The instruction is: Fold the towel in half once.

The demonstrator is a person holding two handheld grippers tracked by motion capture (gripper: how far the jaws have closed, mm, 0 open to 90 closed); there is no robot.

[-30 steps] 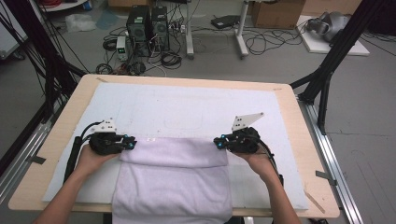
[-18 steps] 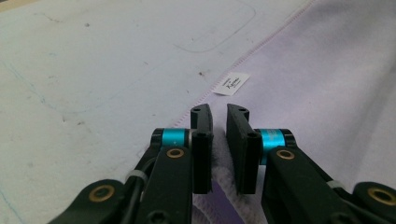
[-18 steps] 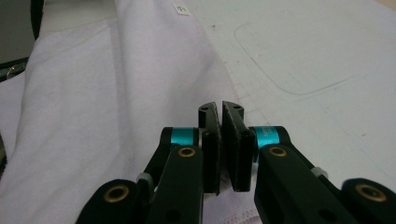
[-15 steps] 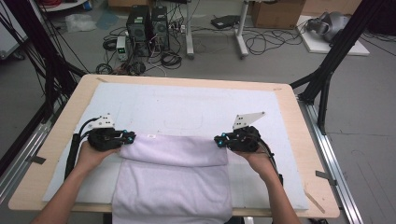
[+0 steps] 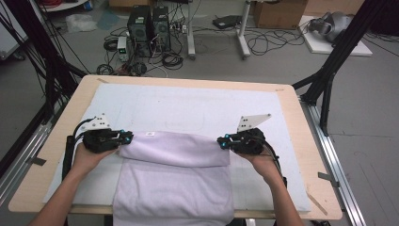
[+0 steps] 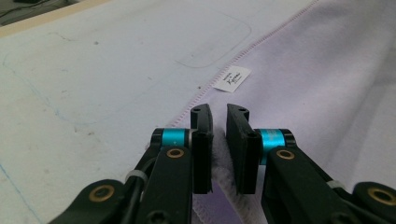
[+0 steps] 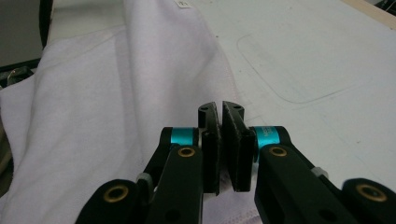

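Seen from the high view: a pale lilac towel spread at the near edge of the table, its far part folded back toward the person, its near end hanging over the near edge. Under it, a white mat covering most of the tabletop.

At the fold's left end, the left gripper, held in the left hand; at the fold's right end, the right gripper, in the right hand.

From the left gripper view only: a narrow gap between the jaws, just opened a little further, with the towel's hemmed edge bunched between them but not clearly pinched; also a small white label at the stitched hem. From the right gripper view only: jaws clenched nearly together on the towel's edge, with cloth rising to the left.

Beyond the far edge, on the floor: computer towers, tangled cables, a cardboard box. Black frame struts at both sides. Nothing between grippers and towel.
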